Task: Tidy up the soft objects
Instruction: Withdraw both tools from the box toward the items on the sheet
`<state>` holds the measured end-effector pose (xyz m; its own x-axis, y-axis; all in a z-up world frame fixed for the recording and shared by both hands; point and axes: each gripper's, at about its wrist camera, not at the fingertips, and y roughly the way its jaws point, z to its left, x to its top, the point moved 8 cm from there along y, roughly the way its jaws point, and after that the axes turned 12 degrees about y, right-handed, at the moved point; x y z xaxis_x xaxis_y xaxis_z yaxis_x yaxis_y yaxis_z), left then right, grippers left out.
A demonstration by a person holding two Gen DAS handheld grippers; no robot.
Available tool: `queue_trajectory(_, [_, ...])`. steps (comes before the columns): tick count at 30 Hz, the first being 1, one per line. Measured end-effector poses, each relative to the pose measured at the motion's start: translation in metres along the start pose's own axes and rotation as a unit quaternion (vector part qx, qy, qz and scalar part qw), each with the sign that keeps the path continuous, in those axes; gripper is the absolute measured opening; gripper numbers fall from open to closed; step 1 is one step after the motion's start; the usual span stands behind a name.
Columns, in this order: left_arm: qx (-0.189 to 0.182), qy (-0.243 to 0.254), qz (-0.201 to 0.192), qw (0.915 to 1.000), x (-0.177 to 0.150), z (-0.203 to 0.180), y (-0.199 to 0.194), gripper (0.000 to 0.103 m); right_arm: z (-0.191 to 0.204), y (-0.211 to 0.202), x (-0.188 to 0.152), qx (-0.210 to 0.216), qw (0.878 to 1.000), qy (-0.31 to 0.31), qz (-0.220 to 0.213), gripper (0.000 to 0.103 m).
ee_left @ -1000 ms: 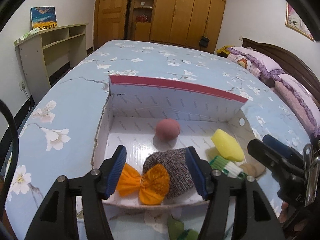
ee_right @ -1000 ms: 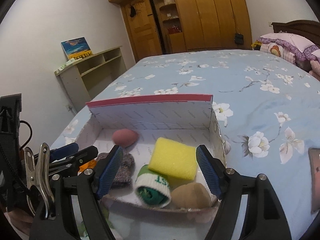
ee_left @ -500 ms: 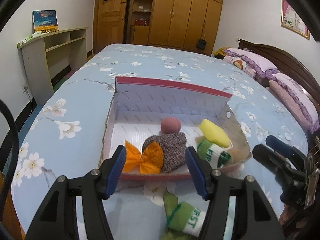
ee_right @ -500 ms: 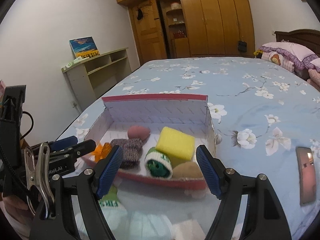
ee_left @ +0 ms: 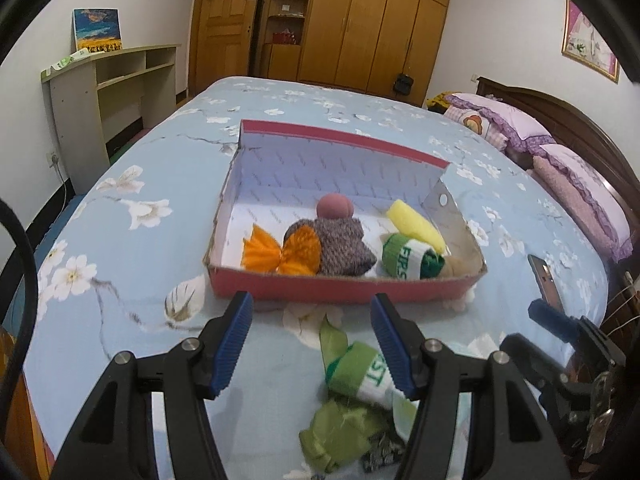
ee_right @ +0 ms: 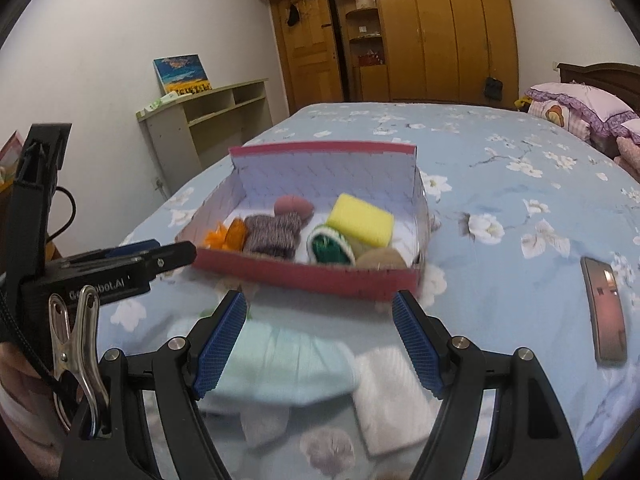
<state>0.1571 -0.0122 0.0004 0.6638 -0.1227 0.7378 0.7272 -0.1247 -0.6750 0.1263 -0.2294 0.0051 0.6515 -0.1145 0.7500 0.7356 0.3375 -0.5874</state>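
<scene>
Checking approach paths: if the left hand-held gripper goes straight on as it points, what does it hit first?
Probably bare bedsheet just short of the red box's near wall. The left hand-held gripper is open and empty; the green sock lies right of its line. Depth is uncertain.

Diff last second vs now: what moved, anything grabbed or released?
Both grippers pulled back from the box toward the bed's near edge: left gripper and right gripper were over the box's contents, now short of its front wall, over loose socks and cloths. Nothing grabbed or released; fingers stay open and empty. Box contents unchanged.
</scene>
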Motion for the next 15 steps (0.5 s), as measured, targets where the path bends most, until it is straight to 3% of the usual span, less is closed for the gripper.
queue_trajectory(15, [0.004, 0.007, 0.003, 1.0, -0.043, -0.002, -0.023, 0.064, 0.004, -0.011, -0.058, -0.006, 0.998, -0.053, 0.035, 0.077])
